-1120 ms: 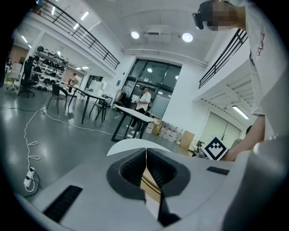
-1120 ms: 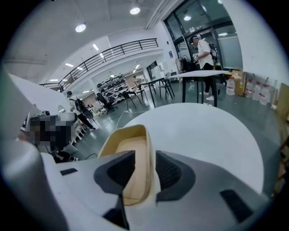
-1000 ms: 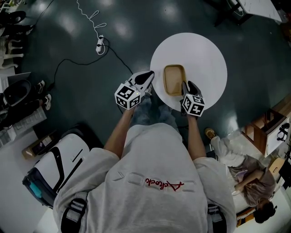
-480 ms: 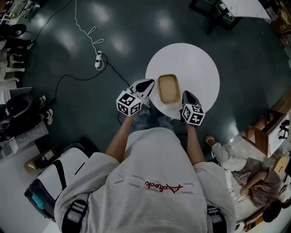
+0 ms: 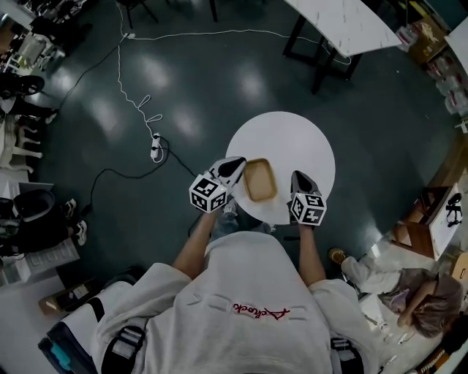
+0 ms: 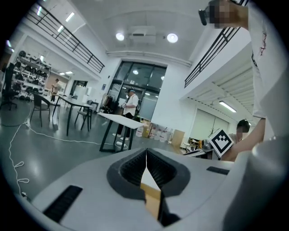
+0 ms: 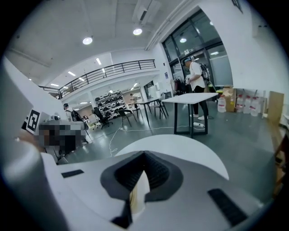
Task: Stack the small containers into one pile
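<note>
A tan rectangular container [image 5: 259,180] sits on the near left part of the round white table [image 5: 300,146]; I cannot tell whether others are nested inside it. My left gripper [image 5: 238,165] hovers just left of it, off the table's rim, jaws shut. My right gripper [image 5: 297,177] hangs a little to the container's right, also shut and apart from it. In the left gripper view the left gripper [image 6: 146,155] has its tips together, with a tan sliver in the gap below them. The right gripper [image 7: 144,162] shows the same, with the table [image 7: 180,149] ahead.
A white cable and power strip [image 5: 155,150] lie on the dark floor to the left. A long white table [image 5: 344,22] stands behind. A seated person [image 5: 409,299] and boxes are at the lower right, and bags and chairs line the left edge.
Both grippers have risen and drawn back towards my body. The right one, close beside the container's right rim a second ago, now stands apart from it. The container stays on the table.
</note>
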The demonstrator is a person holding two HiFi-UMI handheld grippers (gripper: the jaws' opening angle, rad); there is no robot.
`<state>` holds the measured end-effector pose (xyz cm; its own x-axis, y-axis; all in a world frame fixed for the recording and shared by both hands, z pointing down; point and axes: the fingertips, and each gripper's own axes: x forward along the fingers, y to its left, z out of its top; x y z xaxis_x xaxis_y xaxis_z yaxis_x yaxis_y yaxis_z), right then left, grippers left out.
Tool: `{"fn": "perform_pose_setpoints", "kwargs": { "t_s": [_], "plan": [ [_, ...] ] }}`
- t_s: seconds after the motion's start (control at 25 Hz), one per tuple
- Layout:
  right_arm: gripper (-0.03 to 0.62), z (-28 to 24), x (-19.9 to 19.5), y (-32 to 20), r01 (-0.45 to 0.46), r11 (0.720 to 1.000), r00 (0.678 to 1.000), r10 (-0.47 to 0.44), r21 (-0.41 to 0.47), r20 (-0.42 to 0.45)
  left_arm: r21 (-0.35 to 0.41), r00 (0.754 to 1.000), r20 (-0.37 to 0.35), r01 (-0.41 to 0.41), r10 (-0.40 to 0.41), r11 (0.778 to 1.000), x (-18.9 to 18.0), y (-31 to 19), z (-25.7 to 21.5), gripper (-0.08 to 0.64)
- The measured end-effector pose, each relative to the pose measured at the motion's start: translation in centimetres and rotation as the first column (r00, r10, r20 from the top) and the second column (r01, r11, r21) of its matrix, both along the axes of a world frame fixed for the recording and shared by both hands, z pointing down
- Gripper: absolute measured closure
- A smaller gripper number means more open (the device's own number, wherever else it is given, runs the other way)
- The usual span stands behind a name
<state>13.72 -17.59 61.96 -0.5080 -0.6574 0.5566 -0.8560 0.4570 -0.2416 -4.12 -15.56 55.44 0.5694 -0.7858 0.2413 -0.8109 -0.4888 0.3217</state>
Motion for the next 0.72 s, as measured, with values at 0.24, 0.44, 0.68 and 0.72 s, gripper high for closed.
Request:
{"fn": "perform_pose_setpoints", "kwargs": {
  "t_s": [0.24, 0.44, 0.68, 0.72],
  "plan": [
    [0.572, -4.3, 1.3, -1.9, -0.044, 0.995, 0.999, 0.042, 0.085, 0.025, 0.076, 0.998, 0.014, -0.055, 0.054, 0.996, 1.9, -2.6, -4.1, 0.549],
    [0.572, -7.7, 1.7, -3.0, -0.063, 0.984, 0.998, 0.058, 0.166, 0.034, 0.132, 0.995, 0.034, -0.102, 0.098, 0.986, 2.8, -4.3, -6.7, 0.549],
    [0.572, -12.5, 2.9, -4.8, -0.114, 0.957, 0.993, 0.101, 0.268, 0.061, 0.176, 0.988, 0.041, -0.156, 0.151, 0.972, 4.2, -6.2, -9.1, 0.549],
    [0.572, -13.2, 3.1, -5.2, -0.123, 0.951, 0.992, 0.109, 0.283, 0.064, 0.184, 0.986, 0.045, -0.167, 0.162, 0.969, 4.5, -6.6, -9.5, 0.549]
  ]
}}
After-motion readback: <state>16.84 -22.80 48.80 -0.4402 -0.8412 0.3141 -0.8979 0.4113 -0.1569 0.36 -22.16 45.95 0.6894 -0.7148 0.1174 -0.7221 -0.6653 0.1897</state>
